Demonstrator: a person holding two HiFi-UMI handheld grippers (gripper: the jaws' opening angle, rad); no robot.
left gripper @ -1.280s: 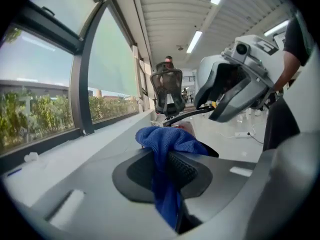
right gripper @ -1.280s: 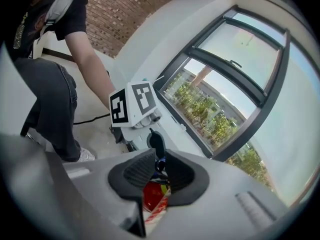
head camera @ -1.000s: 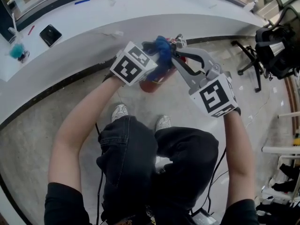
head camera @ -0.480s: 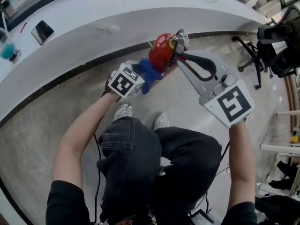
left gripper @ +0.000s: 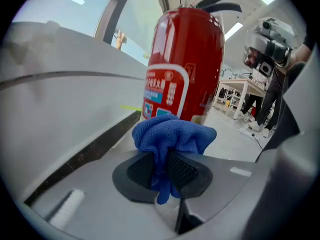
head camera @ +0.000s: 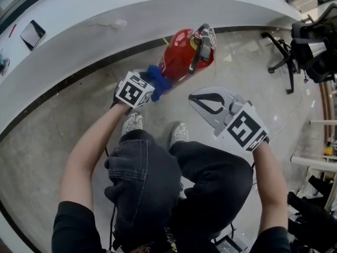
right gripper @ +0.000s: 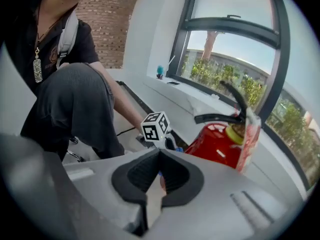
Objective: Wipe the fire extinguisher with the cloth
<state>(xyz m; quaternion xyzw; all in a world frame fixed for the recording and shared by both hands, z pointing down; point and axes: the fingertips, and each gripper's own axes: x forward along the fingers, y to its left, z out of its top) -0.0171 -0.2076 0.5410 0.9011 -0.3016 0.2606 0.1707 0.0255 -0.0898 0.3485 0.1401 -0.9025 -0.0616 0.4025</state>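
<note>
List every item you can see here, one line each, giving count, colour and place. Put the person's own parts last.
fire extinguisher: one, red with black handle, on the floor at the foot of the counter
cloth: one, blue, bunched in the left gripper's jaws, by the extinguisher's lower side
counter: one, white, curved, across the top of the head view
phone: one, black, on the counter at far left
office chair: one, black, far right
shoes: two, whitish, on the floor below the extinguisher
left gripper: one, grey, jaws shut on the cloth
right gripper: one, grey, jaws shut, empty, right of the extinguisher
</note>
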